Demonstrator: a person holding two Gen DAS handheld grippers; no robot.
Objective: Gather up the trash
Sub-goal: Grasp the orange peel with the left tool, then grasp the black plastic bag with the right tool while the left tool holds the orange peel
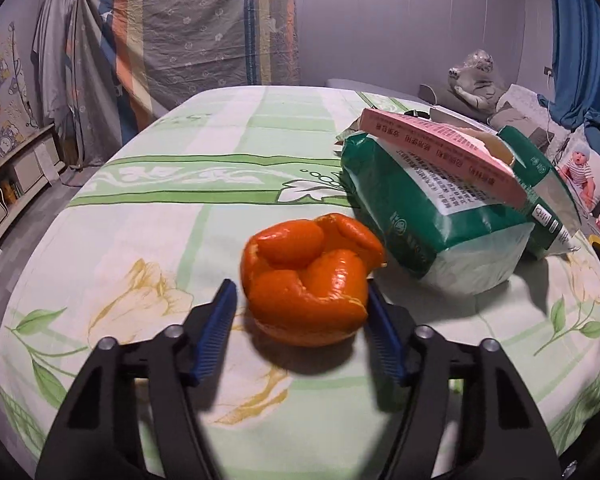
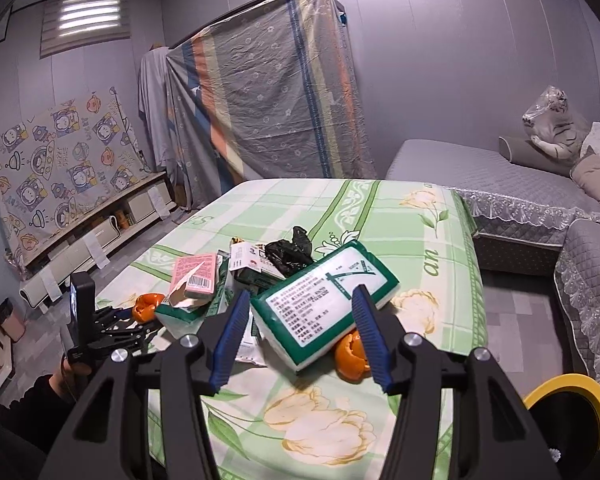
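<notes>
On the bench point(image 1: 160, 208) with the green and white flower cloth: a curled, bright orange peel point(image 1: 308, 280), near the front edge. Around it, the left tongs point(image 1: 299, 285), black with blue ribbed pads point(image 1: 216, 328). Tongs about half open, one pad on each side of the peel. Right pad up against the skin, left pad with a thin gap beside it, so no squeeze on the peel.

Just behind the peel, to the right: a soft green and white plastic pack point(image 1: 420, 220). On top of it, tilted, a flat pink cardboard box point(image 1: 440, 148) with a torn end.

From the right wrist view: the right tongs point(image 2: 300, 293), about half open, pointing at a second green and white pack point(image 2: 320, 304) with a white label. Pack tilted, one end up, lying between the two blue pads in the picture. Touching the pads or only behind them? Cannot tell from here.

Under the low end of that pack: another piece of orange peel point(image 2: 352, 356). Farther back in the pile: a crumpled black plastic bag point(image 2: 292, 252). Down at the right, beside the bench: a round thing with a yellow rim point(image 2: 568, 392).

At the far left, a hand point(image 2: 66, 372) with a dark sleeve on the handle of the left tongs.
</notes>
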